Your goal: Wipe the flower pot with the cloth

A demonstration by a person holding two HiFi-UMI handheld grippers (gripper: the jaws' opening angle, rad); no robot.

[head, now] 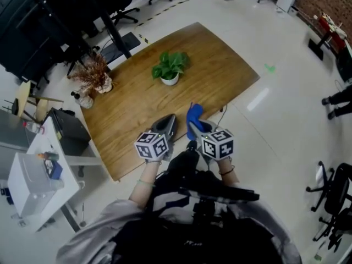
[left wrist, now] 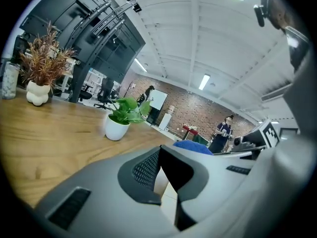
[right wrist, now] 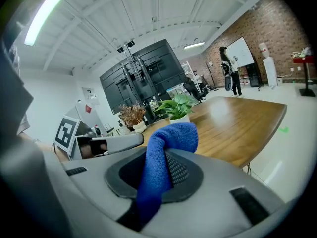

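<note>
While the right claw (right wrist: 161, 171) pinches the blue cloth (right wrist: 168, 139), the left claw (left wrist: 166, 178) is slightly spread & empty, both well apart from the flower pot (head: 169, 80) on the bench (head: 214, 56).

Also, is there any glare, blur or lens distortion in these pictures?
Head view: sharp, with one glare streak on the floor. Left gripper view: strong fisheye bending, dark corners. Right gripper view: same bending, ceiling lamp overexposed, blue cloth in focus.

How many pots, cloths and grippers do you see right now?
Pots with plants: 2 (green plant pot, dried plant pot)
Cloths: 1 (blue cloth, in right gripper)
Grippers: 2 (left gripper empty)
Total: 5
</note>
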